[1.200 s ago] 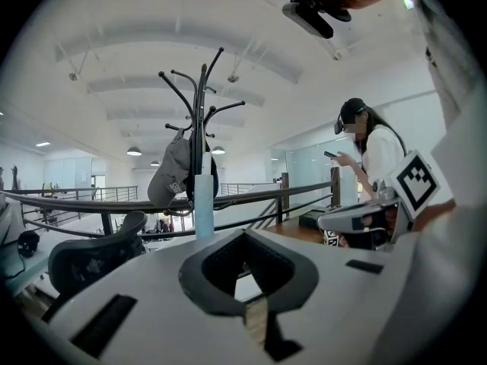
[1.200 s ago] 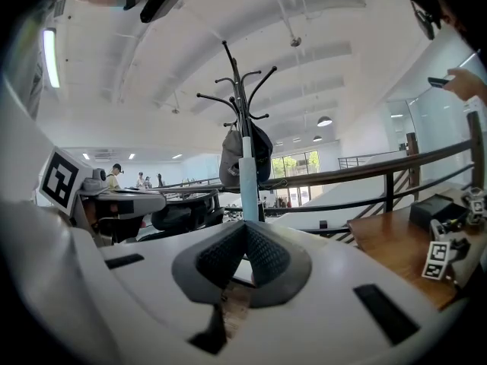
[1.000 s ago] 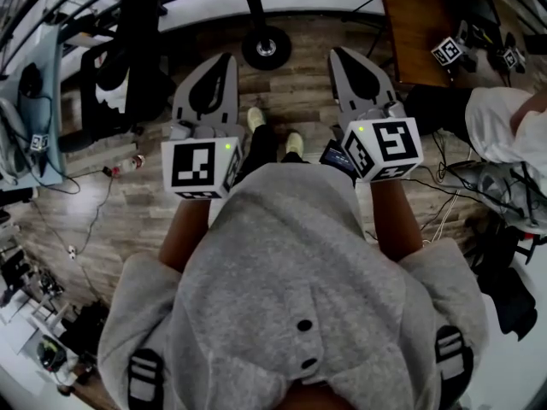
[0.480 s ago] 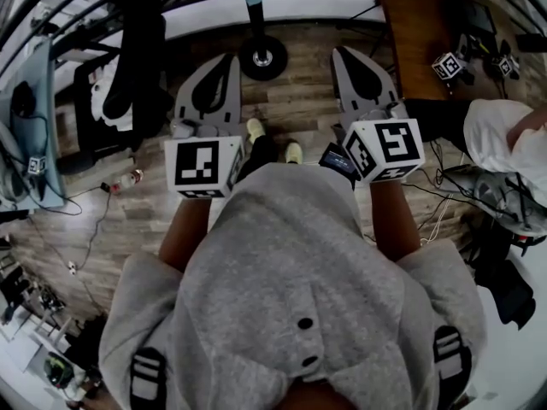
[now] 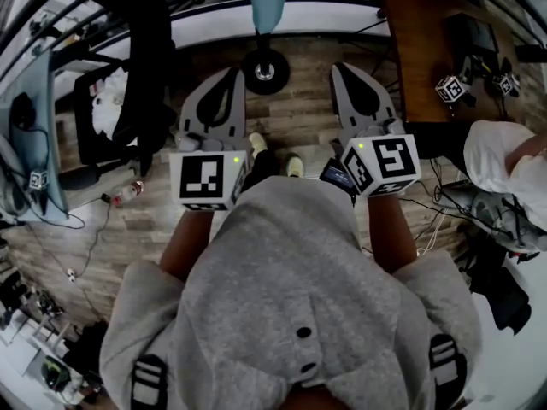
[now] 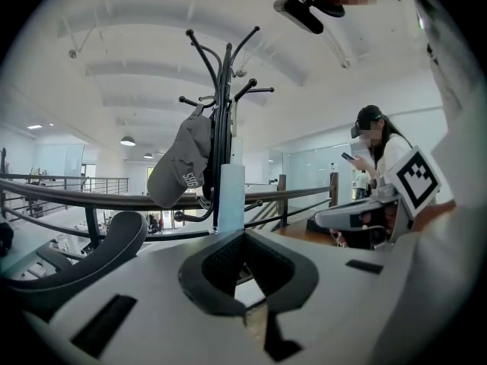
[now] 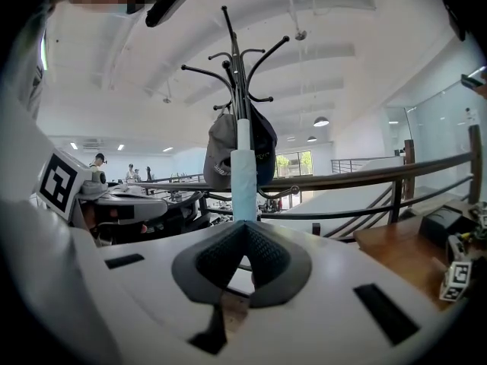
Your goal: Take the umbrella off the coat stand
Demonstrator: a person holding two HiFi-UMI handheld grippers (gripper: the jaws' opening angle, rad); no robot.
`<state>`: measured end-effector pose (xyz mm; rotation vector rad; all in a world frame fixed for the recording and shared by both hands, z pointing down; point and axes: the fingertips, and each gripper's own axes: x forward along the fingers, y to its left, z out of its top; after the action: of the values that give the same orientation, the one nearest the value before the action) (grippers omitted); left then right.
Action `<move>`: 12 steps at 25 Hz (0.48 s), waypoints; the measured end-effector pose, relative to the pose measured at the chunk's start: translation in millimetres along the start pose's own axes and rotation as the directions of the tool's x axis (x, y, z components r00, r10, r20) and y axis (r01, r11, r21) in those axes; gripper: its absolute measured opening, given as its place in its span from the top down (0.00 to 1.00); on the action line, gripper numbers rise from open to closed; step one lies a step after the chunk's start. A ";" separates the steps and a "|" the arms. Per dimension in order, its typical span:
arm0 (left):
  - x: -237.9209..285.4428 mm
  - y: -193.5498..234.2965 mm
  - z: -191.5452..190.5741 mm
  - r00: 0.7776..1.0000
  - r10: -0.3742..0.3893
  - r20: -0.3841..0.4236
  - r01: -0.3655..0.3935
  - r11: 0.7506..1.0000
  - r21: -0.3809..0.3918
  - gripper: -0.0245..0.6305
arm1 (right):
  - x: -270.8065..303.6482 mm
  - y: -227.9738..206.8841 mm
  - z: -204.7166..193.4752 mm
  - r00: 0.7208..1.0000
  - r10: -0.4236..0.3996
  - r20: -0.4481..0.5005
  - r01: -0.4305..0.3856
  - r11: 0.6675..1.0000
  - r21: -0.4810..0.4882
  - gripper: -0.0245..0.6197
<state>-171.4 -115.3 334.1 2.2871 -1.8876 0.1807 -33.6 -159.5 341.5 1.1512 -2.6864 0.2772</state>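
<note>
A black coat stand (image 6: 222, 105) rises straight ahead, its round base (image 5: 265, 71) on the wooden floor between my two grippers. A rolled light-blue umbrella (image 6: 230, 196) hangs upright along the pole, its top also showing in the head view (image 5: 267, 2) and right gripper view (image 7: 244, 181). A grey cap (image 6: 183, 166) hangs on the stand beside it. My left gripper (image 5: 238, 72) and right gripper (image 5: 339, 67) point at the stand, both shut and empty, short of the umbrella.
A dark railing (image 6: 91, 200) runs behind the stand. At the right is a wooden desk (image 5: 427, 32) with marker cubes (image 5: 450, 88), and a person in white (image 6: 377, 154) stands there. A black chair (image 5: 141, 58) is at the left. Cables lie on the floor.
Both grippers have advanced toward the coat stand. Its base has slid down the head view, nearer to me, and the umbrella has come into sight at the top. The jaws stay shut.
</note>
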 end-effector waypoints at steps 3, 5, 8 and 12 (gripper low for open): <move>8.0 8.8 -1.9 1.000 -0.007 -0.010 0.007 1.000 0.012 0.94 | 10.2 -2.8 4.2 1.000 -0.009 0.004 0.009 1.000 -0.005 0.94; 12.0 12.8 -3.0 1.000 -0.011 -0.014 0.011 1.000 0.016 0.94 | 14.8 -4.4 5.7 1.000 -0.016 0.005 0.016 1.000 -0.004 0.94; 16.1 17.3 -2.7 1.000 -0.021 -0.014 0.021 1.000 0.013 0.94 | 19.7 -4.4 6.6 1.000 -0.028 0.002 0.028 1.000 -0.003 0.94; 19.7 20.9 -1.4 0.999 -0.040 -0.007 0.040 0.999 0.001 0.94 | 24.5 -1.5 7.0 0.999 -0.044 -0.004 0.044 0.999 -0.007 0.94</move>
<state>-188.2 -137.7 340.6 2.3195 -1.8376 0.1853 -49.9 -179.2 341.4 1.2041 -2.6525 0.2632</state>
